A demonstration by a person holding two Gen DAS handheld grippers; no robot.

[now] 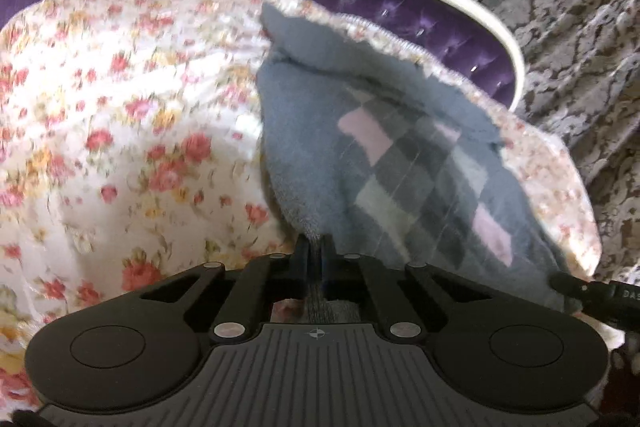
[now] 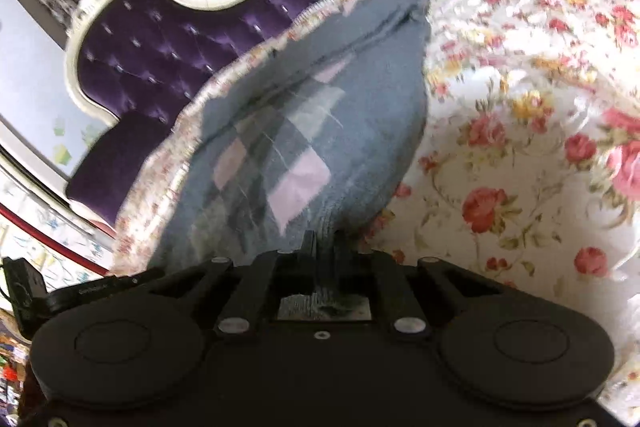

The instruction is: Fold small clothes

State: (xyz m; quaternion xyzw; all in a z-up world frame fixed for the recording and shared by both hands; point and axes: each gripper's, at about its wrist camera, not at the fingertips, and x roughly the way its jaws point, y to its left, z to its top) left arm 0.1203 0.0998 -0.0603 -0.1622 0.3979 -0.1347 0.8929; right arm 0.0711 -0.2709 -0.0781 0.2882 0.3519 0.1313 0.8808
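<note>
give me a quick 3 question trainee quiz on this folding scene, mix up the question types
1. True or false: both hand-held grippers are shut on the sweater.
2. Multiple choice: the sweater lies over a (a) bare wooden table (b) floral cover (c) plain blue towel.
3. Fill in: the tufted headboard is ____ in colour.

Key:
1. True: left hand-held gripper and right hand-held gripper both pinch the grey argyle sweater.
2. b, the floral cover.
3. Purple headboard.

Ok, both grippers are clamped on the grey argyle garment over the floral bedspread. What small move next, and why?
Probably carry the held edge forward and lay it over the far end. The left gripper and right gripper each pinch the near edge of the grey argyle garment, which stretches away across the floral bedspread, so a fold looks ready.
</note>
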